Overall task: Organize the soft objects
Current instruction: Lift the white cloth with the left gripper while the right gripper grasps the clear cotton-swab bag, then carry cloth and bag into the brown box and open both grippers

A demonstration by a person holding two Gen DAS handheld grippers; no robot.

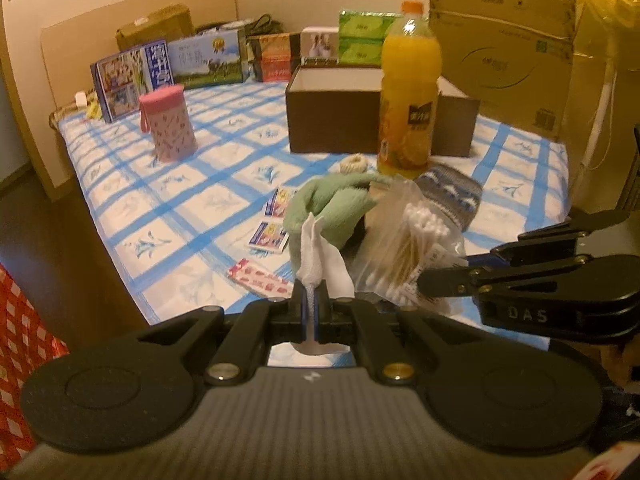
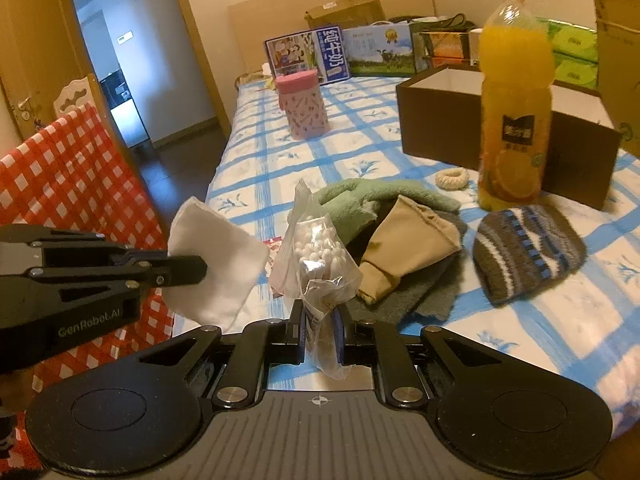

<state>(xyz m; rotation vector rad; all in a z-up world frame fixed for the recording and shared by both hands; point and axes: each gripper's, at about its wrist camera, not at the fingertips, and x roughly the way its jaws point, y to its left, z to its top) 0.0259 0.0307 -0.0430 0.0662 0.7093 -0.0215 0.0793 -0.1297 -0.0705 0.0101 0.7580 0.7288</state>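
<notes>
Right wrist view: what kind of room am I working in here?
Most likely a bedroom in a home. The work surface is a bed with a blue-checked sheet and a wooden headboard, an open doorway leads out, and boxes are stacked along the wall.

On the blue-checked bedsheet (image 2: 280, 168) we note the dark open cardboard box (image 2: 440, 128) behind the orange juice bottle (image 2: 516, 100); the striped knitted hat (image 2: 528, 252) lies right of the piled green towel (image 2: 360, 200).
</notes>
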